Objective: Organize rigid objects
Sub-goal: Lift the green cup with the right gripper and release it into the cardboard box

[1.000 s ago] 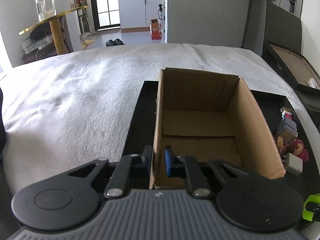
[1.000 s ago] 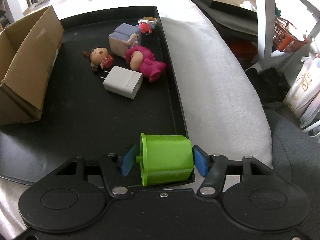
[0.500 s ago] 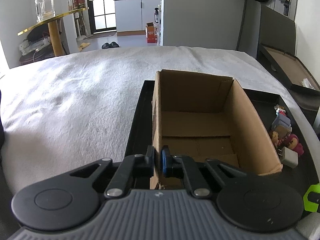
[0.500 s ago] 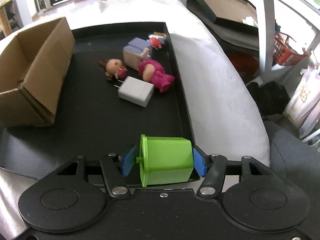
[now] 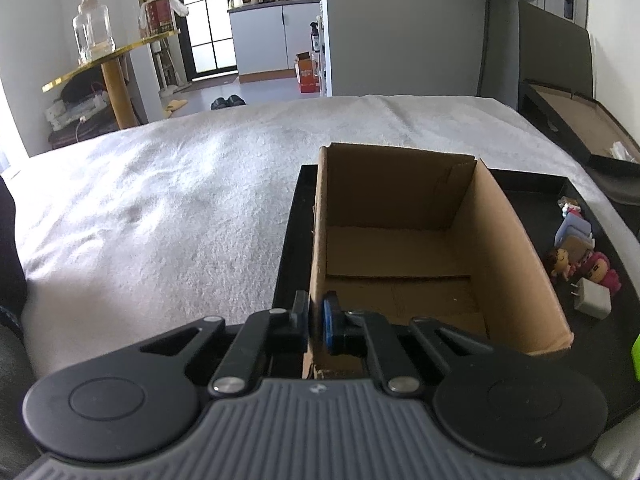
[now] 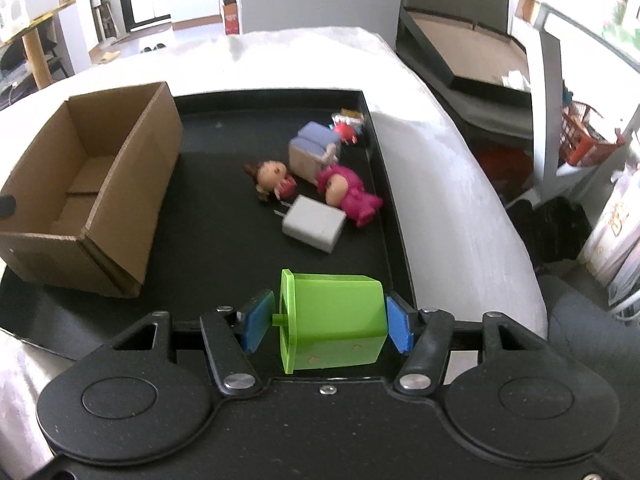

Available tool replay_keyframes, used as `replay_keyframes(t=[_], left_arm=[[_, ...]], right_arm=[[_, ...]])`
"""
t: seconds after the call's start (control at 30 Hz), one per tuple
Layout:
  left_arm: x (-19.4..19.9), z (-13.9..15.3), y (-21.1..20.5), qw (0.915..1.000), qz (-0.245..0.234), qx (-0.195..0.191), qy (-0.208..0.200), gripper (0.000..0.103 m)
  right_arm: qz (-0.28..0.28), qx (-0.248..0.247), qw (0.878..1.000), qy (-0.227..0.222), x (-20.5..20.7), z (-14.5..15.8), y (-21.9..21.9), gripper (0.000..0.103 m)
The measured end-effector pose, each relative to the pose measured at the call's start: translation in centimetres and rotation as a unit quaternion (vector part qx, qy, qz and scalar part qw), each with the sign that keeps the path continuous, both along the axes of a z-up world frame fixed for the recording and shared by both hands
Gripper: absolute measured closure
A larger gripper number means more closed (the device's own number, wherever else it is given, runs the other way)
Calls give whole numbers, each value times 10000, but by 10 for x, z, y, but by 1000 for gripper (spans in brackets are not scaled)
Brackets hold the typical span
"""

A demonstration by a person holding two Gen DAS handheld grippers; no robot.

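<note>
Left gripper (image 5: pixel 316 320): closed on the near-left wall of the cardboard box (image 5: pixel 404 248), one pad outside and one inside, probably to steady the light box so it does not slide or tip while things are dropped in. The box stands open-topped at the left of the black tray (image 6: pixel 224 240); its floor, as far as it shows, is bare.

Right gripper (image 6: pixel 326 320): clamped on a green plastic bin (image 6: pixel 334 320), a toy-sized container lying on its side across the pads, rim to the left, above the near right part of the tray. The likely aim is to carry it leftward to the box.

Waiting at the right of the tray, close together: a white charger (image 6: pixel 314 228) with its prongs pointing left, a pink figure (image 6: pixel 348 192), a brown-haired doll (image 6: pixel 272 180), a pale block (image 6: pixel 312 148) and a small red toy (image 6: pixel 346 128) at the far edge.

Hidden or unclear: the near corner of the box behind the left gripper's body; the bin's underside; the small red toy is too blurred to identify. In the left view only a sliver of green shows at the right border.
</note>
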State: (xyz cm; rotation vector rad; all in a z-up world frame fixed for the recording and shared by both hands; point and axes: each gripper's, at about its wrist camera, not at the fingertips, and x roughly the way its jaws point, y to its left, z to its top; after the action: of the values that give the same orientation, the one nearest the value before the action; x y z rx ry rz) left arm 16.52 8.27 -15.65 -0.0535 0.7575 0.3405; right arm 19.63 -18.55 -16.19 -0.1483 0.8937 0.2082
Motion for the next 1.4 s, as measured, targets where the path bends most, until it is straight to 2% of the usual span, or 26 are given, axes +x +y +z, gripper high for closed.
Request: replay_keyframes(t=[0.37,0.7,0.97,1.4], left_arm=[[2,-3,-7,9996,9,281,32,96],[5,-6,-10,9986,-125,518,51,96],[7,-7,0,9992,-173,367,-12,96],[10,-8,17,9998,-194,-57,-39,96]], right_arm=[[348,164,9984,-422,13,31,30,45],[801,290,9941,-670,28,46,68,45],[1339,300,9869,-845,38,50,108,45],[2289,130,9682,-998,53,46,159,46]])
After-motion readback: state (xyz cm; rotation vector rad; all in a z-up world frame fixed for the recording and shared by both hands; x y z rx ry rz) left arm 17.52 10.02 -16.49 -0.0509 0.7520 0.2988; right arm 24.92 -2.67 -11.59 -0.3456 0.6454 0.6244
